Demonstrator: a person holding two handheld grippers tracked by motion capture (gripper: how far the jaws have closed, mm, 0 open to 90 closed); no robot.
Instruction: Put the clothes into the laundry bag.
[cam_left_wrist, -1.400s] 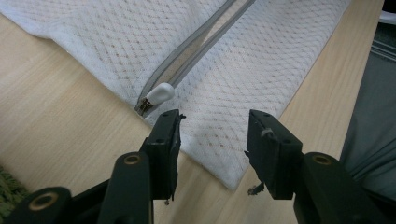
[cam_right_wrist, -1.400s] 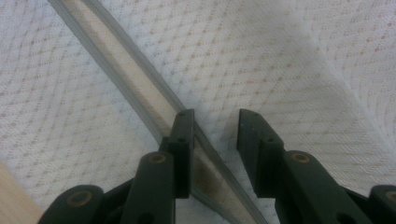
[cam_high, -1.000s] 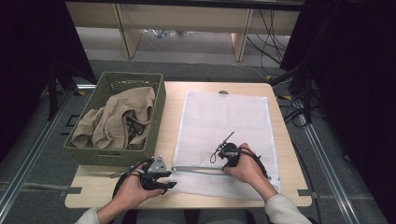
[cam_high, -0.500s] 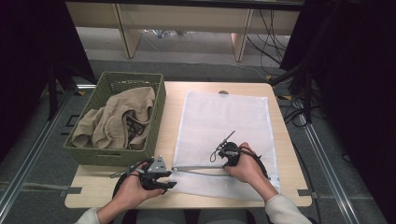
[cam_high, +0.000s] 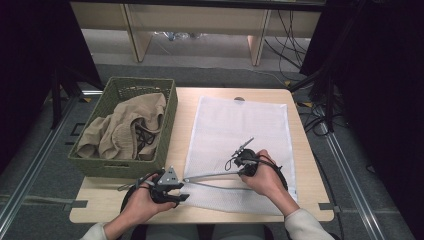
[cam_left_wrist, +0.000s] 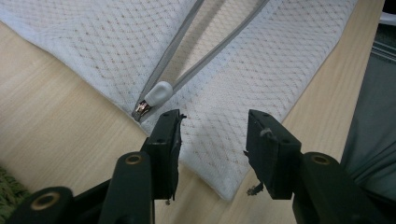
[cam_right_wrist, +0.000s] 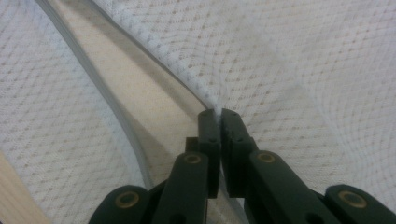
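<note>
The wooden table (cam_high: 305, 200) carries two big things: a green basket (cam_high: 107, 167) at the nine o'clock side, heaped with a tan garment (cam_high: 122, 132), and a white mesh laundry bag (cam_high: 240, 125) lying flat from the middle out toward twelve o'clock, its long axis running from the person away toward the far edge. Across the bag's near end runs the grey zipper (cam_high: 210, 175), roughly from nine to three o'clock, and it stands partly undone, so the opening (cam_right_wrist: 140, 102) gapes and bare wood shows through. The right gripper (cam_right_wrist: 218, 116) sits at the three o'clock end of that opening; its jaws have just been closing and are now pinched together on the upper mesh edge of the mouth, cloth bunching at the tips. The left gripper (cam_left_wrist: 212, 126) waits at the bag's near-left corner with its jaws parted and nothing between them, the mesh lying beneath. The small white zipper pull (cam_left_wrist: 159, 93) lies just beyond its left jaw, toward eleven o'clock in the left gripper view, at the point where the two zipper tapes meet. The left hand is plainly the nearer to that pull, so I judge the coming move turns on shifting its jaws slightly up and left to straddle it.
</note>
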